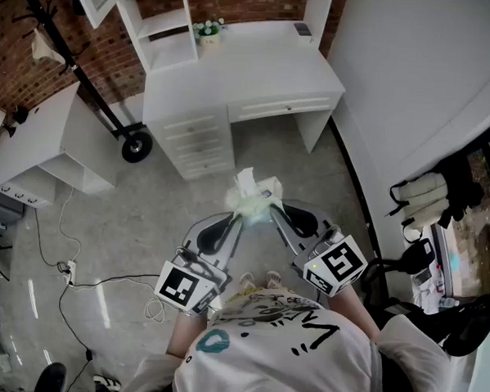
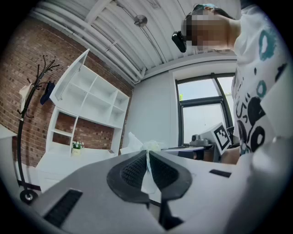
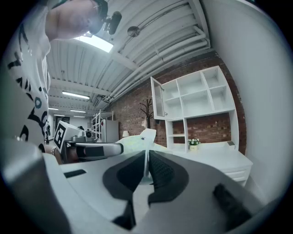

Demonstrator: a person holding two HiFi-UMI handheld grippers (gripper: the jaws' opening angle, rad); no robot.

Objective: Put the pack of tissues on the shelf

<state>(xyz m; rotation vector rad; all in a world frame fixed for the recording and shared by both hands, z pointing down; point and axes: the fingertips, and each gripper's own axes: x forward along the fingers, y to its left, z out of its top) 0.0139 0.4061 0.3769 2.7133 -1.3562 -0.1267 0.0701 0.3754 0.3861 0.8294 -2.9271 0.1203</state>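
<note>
My left claw (image 2: 147,157) and right claw (image 3: 147,159) each pinch a wrapper end of the pale, soft plastic pack of tissues (image 1: 253,197), held crosswise mid-air, the white open shelf (image 1: 166,31) well ahead over the counter (image 1: 264,65).

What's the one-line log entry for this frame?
phase: two-handed hold | left gripper: shut on pack of tissues | right gripper: shut on same pack | shelf: ahead, not yet reached

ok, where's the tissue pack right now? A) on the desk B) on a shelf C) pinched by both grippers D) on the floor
C: the left gripper and right gripper are each shut on an edge of the pack of tissues, held up short of the desk.
</note>
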